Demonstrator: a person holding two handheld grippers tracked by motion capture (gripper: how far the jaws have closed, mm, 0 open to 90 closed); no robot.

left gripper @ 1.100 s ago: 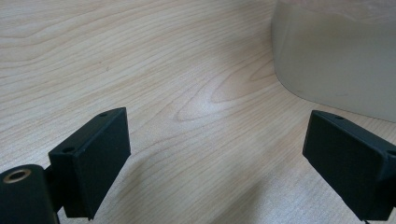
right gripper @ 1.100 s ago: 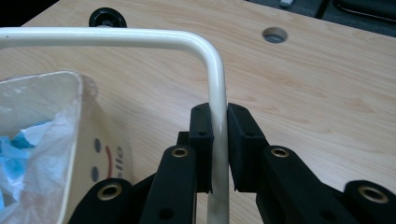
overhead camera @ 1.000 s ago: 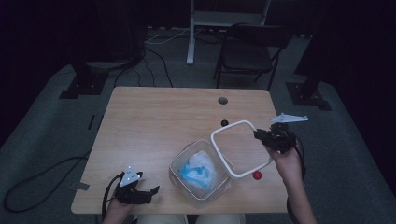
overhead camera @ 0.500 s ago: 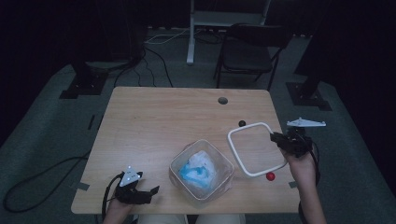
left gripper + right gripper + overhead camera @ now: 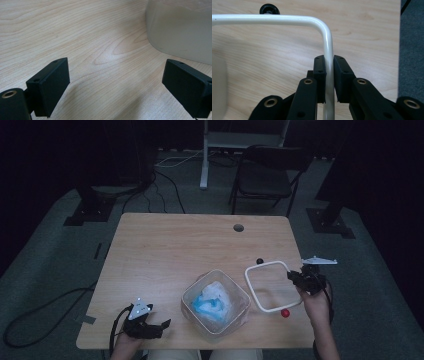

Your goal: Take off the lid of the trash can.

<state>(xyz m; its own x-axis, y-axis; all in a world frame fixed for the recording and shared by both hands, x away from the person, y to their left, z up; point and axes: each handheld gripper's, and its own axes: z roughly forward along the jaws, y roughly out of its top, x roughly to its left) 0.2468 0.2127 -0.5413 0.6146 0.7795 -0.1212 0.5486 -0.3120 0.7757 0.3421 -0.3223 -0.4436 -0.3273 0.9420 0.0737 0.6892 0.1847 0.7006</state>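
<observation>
Lid in the right gripper, and what a tidy pinch: in the right gripper view the white rim runs straight down between the two fingers, which are clamped on it from both sides just below the rounded corner. From above, the lid sits to the right of the tub, its near-left corner close by the tub wall, over the surface; whether it rests flat or is lifted a touch, I cannot tell. A black knob lies just beyond the lid's far edge, and a red ball sits just off its near corner. The tub stands uncovered at the front middle, with something white and blue bundled inside.

Over on the other side, the left gripper waits low at the near-left corner, fingers spread wide with bare wood between them. In its own view the tub's cloudy wall looms at upper right, well clear of both fingers.
</observation>
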